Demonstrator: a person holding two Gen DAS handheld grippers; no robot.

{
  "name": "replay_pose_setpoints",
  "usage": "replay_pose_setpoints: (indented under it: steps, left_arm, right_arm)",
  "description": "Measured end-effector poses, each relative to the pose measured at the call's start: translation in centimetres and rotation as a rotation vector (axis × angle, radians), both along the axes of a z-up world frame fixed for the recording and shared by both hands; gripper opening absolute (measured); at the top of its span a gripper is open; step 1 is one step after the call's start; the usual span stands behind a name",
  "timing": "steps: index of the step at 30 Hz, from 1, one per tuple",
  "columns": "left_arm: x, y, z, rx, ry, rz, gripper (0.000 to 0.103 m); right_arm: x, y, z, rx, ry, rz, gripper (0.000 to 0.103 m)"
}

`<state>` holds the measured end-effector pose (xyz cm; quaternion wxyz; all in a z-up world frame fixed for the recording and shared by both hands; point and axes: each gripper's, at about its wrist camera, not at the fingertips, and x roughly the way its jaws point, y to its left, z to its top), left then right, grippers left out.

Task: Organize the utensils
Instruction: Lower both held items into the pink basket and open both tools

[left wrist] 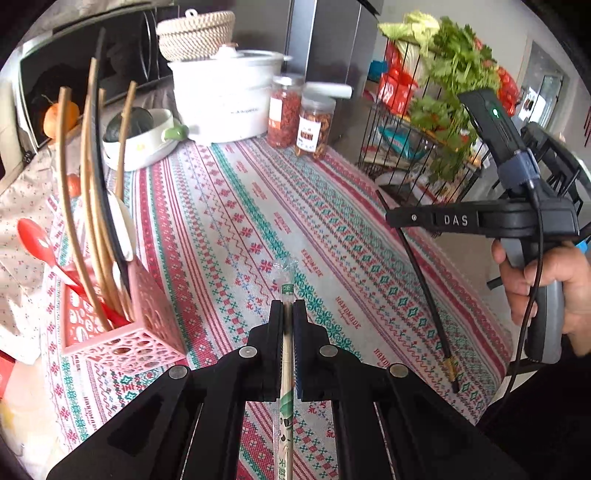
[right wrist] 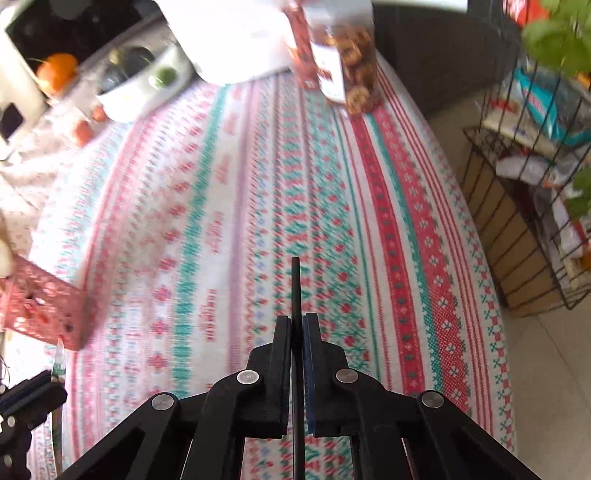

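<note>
My left gripper (left wrist: 288,306) is shut on a pair of wrapped disposable chopsticks (left wrist: 287,369), held above the patterned tablecloth (left wrist: 229,221). A pink perforated utensil holder (left wrist: 122,332) stands to its left, holding several wooden chopsticks (left wrist: 88,206), a red spoon (left wrist: 35,236) and a white spoon. My right gripper (right wrist: 296,319) is shut on a black chopstick (right wrist: 296,288); in the left wrist view that gripper (left wrist: 391,218) is at the right, with the black chopstick (left wrist: 421,280) hanging down over the cloth. The holder shows at the left edge of the right wrist view (right wrist: 40,306).
At the back stand a white pot (left wrist: 225,99), two jars of dried food (left wrist: 299,114), a woven basket (left wrist: 195,33) and a white dish with a dark squash (left wrist: 140,133). A wire rack with greens (left wrist: 436,110) stands off the table's right edge.
</note>
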<state>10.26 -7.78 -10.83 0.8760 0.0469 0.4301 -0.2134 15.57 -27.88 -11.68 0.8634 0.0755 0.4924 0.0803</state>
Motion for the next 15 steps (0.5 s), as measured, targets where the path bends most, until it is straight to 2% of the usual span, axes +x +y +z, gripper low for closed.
replay_pose_setpoints:
  steps: [3,9,12,15]
  left_arm:
    - [-1.2,1.3,3.3,-0.077,-0.094,0.016,0.004]
    - [-3.8,5.1,9.8,-0.216,-0.351,0.096,0.004]
    - [-4.4,7.1,11.6,-0.249,-0.489,0.173,0.004]
    - [-4.4,8.9,12.3,-0.269,-0.589,0.27,0.004]
  right_arm:
    - [-1.7,1.1,2.9,0.026,-0.078,0.03,0.004]
    - [-4.9,3.2,8.1,0.058,-0.251,0.11,0.004]
    - [-5.5,3.8,9.3,0.066,-0.302,0.126,0.004]
    - [-5.4,4.2,9.6,0.079,-0.326,0.131,0.004]
